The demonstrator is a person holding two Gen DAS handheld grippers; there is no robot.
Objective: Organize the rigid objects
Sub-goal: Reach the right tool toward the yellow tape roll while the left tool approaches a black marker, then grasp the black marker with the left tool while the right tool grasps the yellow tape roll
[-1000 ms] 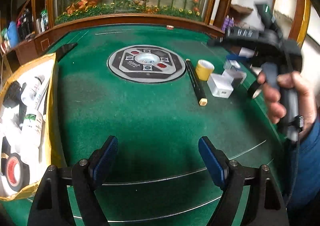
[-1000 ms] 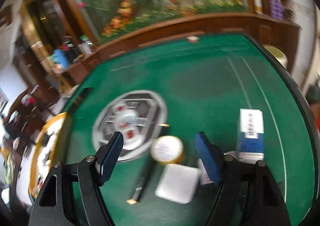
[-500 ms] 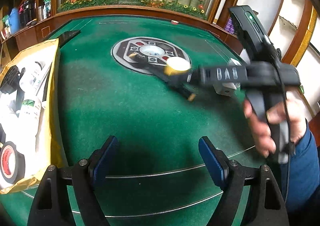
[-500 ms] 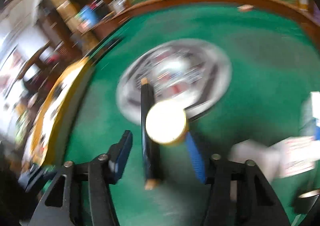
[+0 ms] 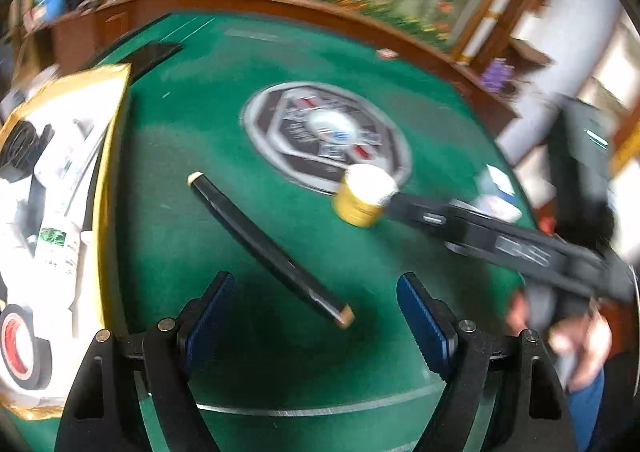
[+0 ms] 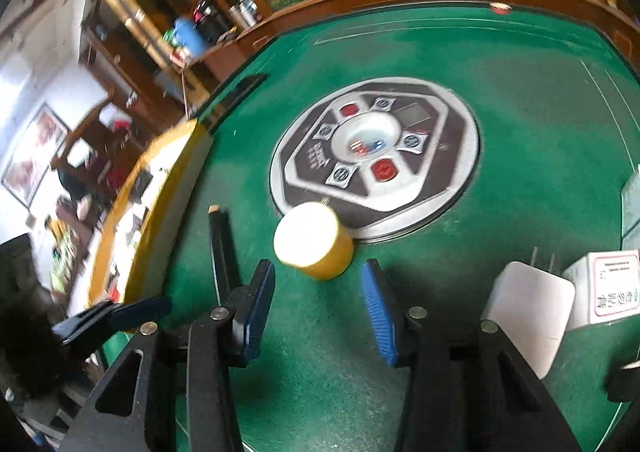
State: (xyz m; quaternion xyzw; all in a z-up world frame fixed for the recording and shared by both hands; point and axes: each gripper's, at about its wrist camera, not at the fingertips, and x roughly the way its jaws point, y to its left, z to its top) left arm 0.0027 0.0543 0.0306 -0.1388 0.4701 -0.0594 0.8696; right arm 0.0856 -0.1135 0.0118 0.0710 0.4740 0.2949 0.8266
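Note:
A small yellow jar with a white lid sits tilted between the fingertips of my right gripper, which is shut on it at the near edge of the round control disc. In the left wrist view the same jar hangs at the tip of the right gripper, which reaches in from the right. A long black bar with pale ends lies slantwise on the green felt. Its near end lies between the fingers of my left gripper, which is open and touches nothing.
A yellow-rimmed box at the left holds bottles and a red-cored tape roll. A white adapter and a white carton lie right of the right gripper. A wooden rail borders the table. A person's hand grips the right handle.
The right gripper closed on the yellow jar and carried it left, from the group of boxes to the disc's edge. The black bar now lies further left and turned. The left view rolled.

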